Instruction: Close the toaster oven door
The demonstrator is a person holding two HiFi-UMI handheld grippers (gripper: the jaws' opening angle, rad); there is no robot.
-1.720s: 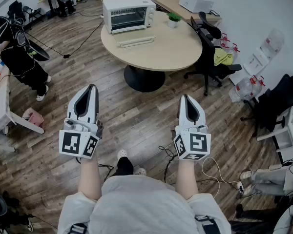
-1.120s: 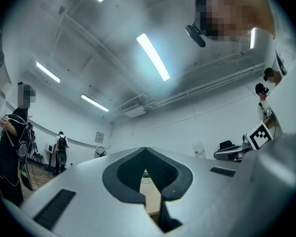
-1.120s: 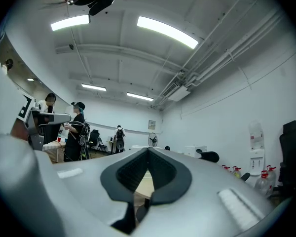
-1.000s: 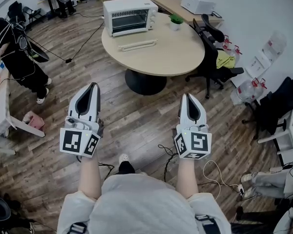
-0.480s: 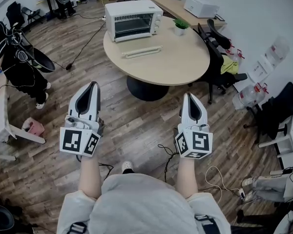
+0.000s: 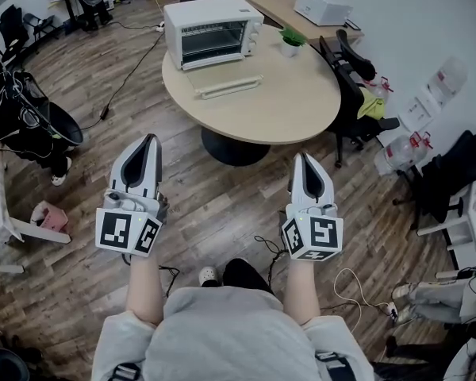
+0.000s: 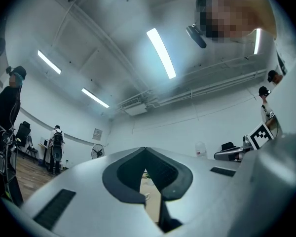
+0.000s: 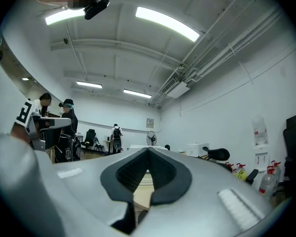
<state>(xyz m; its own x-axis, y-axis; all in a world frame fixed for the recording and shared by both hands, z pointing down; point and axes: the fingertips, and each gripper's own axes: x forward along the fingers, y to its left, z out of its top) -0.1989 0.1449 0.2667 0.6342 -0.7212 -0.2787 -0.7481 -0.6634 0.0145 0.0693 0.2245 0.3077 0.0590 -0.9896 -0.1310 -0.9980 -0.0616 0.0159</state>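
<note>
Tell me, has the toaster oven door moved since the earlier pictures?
No. The door still lies open, flat on the table before the toaster oven, left of the plant.

White on the toaster oven (image 6: 213, 32), dark in the middle. Pale tan on the round table (image 6: 301, 101). Brown wood stripes across the floor (image 6: 222, 197). Light grey on the left gripper (image 6: 150, 141) and right gripper (image 6: 300, 159), with black pads inside and black-and-white square marks on the cubes. Green on the little plant (image 6: 292, 36). Black on the chair (image 6: 343, 78), yellow-green on the cloth (image 6: 366, 100).
</note>
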